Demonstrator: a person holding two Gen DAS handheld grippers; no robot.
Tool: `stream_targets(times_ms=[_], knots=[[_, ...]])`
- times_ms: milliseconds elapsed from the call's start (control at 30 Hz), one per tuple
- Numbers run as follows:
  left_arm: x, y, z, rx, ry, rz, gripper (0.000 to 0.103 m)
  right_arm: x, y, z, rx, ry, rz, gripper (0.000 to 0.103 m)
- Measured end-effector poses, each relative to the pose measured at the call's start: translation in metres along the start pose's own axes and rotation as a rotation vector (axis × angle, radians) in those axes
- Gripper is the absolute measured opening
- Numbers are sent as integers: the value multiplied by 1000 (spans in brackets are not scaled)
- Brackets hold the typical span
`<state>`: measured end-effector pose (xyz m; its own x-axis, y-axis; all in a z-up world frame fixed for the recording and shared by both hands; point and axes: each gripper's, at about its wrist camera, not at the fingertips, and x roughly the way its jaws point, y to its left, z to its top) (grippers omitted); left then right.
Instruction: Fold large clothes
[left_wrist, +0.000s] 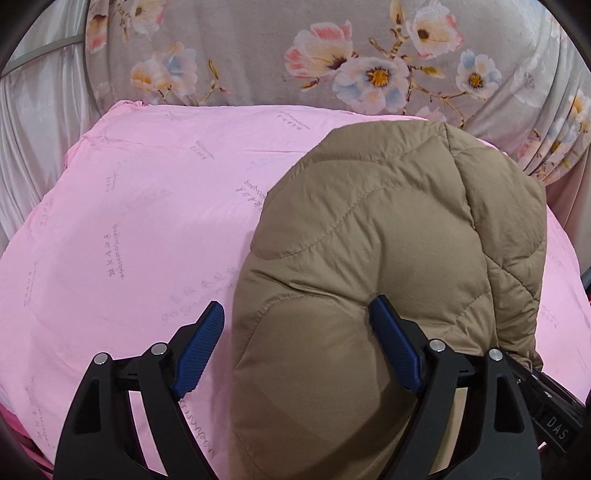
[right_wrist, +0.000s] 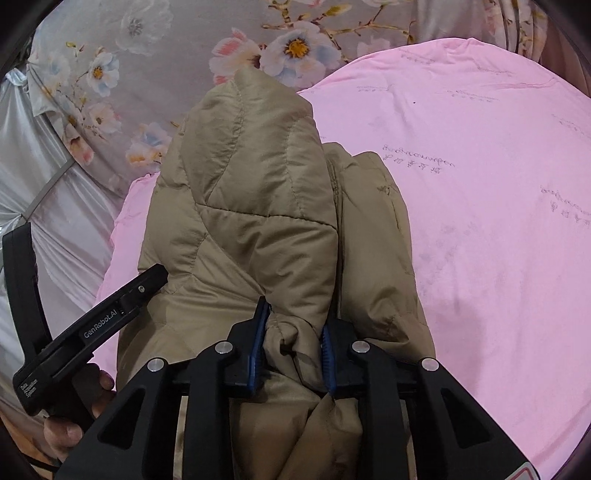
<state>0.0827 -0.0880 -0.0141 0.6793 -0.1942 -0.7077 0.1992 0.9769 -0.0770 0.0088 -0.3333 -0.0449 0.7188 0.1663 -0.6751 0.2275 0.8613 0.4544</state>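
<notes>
Two grippers: right gripper pinches tan jacket; left gripper gapes over pink quilt.

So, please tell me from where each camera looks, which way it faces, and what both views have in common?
Left wrist: sits on the left gripper, looking forward and down over the tan quilted jacket on the pink sheet; only its own open fingers show.
Right wrist: sits on the right gripper, looking forward and down along the same jacket, pinched between its fingers; the person's left hand holding the other gripper shows at lower left.
Shared: jacket, pink sheet, floral fabric behind.
</notes>
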Motion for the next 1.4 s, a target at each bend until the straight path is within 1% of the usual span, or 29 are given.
stream_targets(times_ms=[300, 467, 600, 733, 867, 900, 967, 1033, 1100, 1167, 1233, 1300, 1400], knots=[[24, -11, -9, 19, -8, 56, 83, 17, -6, -8, -56, -29, -41, 22], [28, -16, -13, 31, -12, 85, 83, 21, -8, -10, -69, -40, -52, 22], [29, -20, -15, 42, -20, 107, 83, 23, -2, -12, -84, -51, -74, 22], [30, -22, -17, 47, -23, 120, 83, 25, 1, -13, -86, -55, -78, 23], [29, -22, -16, 45, -22, 112, 83, 25, 1, -13, -83, -51, -65, 24], [27, -21, -15, 48, -15, 99, 84, 21, 0, -11, -61, -38, -58, 24], [20, -16, -14, 42, 5, 64, 84, 11, -1, -9, -9, -12, -47, 28], [10, -4, -9, 15, 32, 16, 84, -5, -2, -9, 13, -13, -47, 31], [-1, 8, -3, -20, 48, -13, 84, -26, 3, -4, 9, -52, -62, 33], [-12, 17, 6, -33, 32, -2, 84, -49, 12, 7, -9, -111, -72, 34], [-26, 23, 20, -36, -10, 18, 84, -62, 23, 22, -24, -153, -72, 34], [-38, 28, 37, -54, -55, 27, 84, -65, 33, 38, -43, -182, -67, 34], [-43, 31, 60, -63, -91, 55, 84, -51, 51, 63, -84, -201, -106, 34]])
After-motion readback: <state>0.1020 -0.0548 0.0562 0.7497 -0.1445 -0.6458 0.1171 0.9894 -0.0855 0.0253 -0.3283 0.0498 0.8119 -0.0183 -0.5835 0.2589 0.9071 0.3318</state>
